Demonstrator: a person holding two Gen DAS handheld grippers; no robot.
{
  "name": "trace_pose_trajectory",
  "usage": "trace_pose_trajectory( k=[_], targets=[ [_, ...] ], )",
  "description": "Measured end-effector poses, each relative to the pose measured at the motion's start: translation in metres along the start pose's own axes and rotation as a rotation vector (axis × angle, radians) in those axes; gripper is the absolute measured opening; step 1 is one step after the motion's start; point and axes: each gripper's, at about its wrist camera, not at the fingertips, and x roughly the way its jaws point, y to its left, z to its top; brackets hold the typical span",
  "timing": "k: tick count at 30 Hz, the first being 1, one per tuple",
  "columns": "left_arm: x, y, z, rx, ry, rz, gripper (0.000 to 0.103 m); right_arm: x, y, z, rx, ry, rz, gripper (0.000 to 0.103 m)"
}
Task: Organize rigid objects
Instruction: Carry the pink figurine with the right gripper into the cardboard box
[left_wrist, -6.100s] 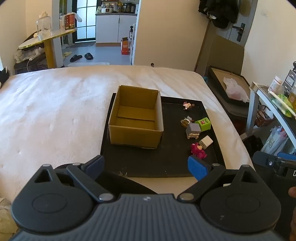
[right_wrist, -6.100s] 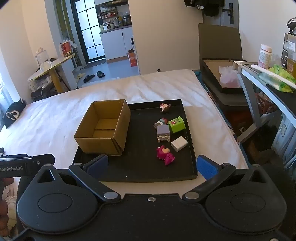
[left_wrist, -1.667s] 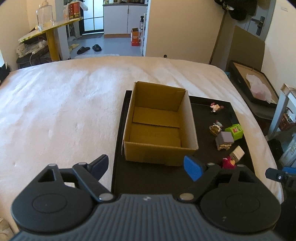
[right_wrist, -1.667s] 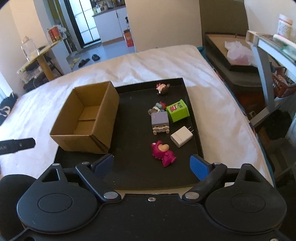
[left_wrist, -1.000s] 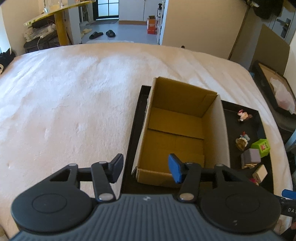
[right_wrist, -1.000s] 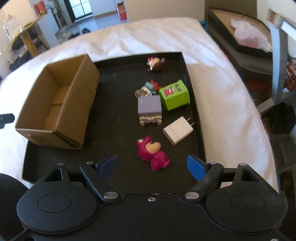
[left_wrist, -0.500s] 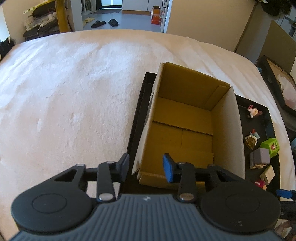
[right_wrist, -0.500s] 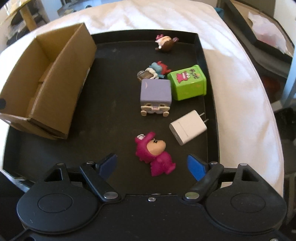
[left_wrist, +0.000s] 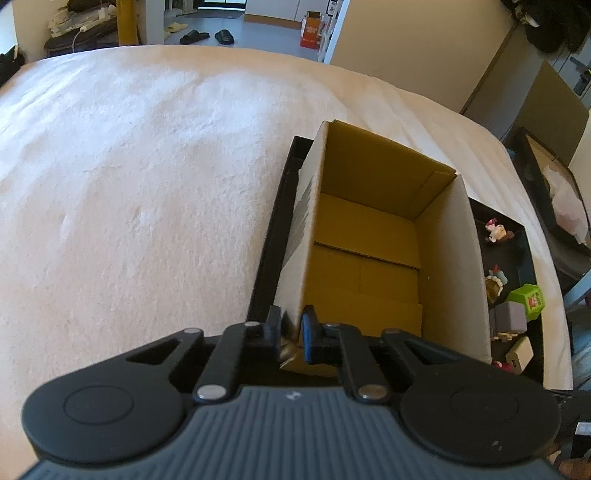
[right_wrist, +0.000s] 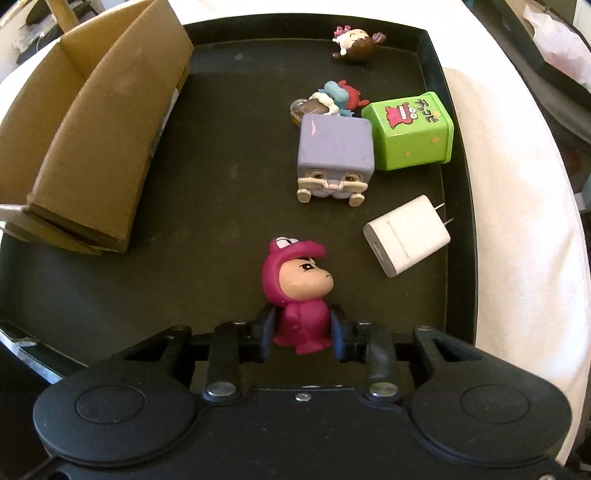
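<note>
An open, empty cardboard box (left_wrist: 369, 243) stands on the left of a black tray (right_wrist: 221, 155) on the bed. My left gripper (left_wrist: 291, 334) is shut on the box's near left corner. My right gripper (right_wrist: 301, 332) is shut on the body of a pink hooded figurine (right_wrist: 295, 291) that stands on the tray. Beyond it lie a white charger plug (right_wrist: 406, 236), a purple cube toy (right_wrist: 334, 158), a green cube toy (right_wrist: 410, 131), a small blue and red figure (right_wrist: 328, 99) and a brown-haired doll (right_wrist: 354, 42). The box also shows in the right wrist view (right_wrist: 92, 122).
The tray lies on a white bed cover (left_wrist: 147, 184). A second dark tray with a plastic bag (left_wrist: 561, 199) sits on the floor to the right of the bed. A doorway with slippers (left_wrist: 207, 35) is far behind.
Both grippers moved forward and down and went from open to shut: the left closed on the box's corner wall, the right closed on the pink figurine.
</note>
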Motion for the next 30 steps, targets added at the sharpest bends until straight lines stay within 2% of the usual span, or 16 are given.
trace_pose_trajectory(
  k=[10, 21, 30],
  targets=[
    [-0.008, 0.003, -0.007, 0.003, 0.007, -0.033, 0.01, -0.03, -0.012, 0.004, 0.04, -0.041, 0.058, 0.03],
    [-0.011, 0.009, -0.012, 0.002, 0.003, -0.075, 0.011, -0.063, 0.012, 0.022, 0.014, -0.128, 0.053, 0.03],
    [-0.011, 0.017, -0.012, 0.01, 0.021, -0.12, 0.011, -0.09, 0.046, 0.039, -0.045, -0.176, 0.063, 0.03]
  ],
)
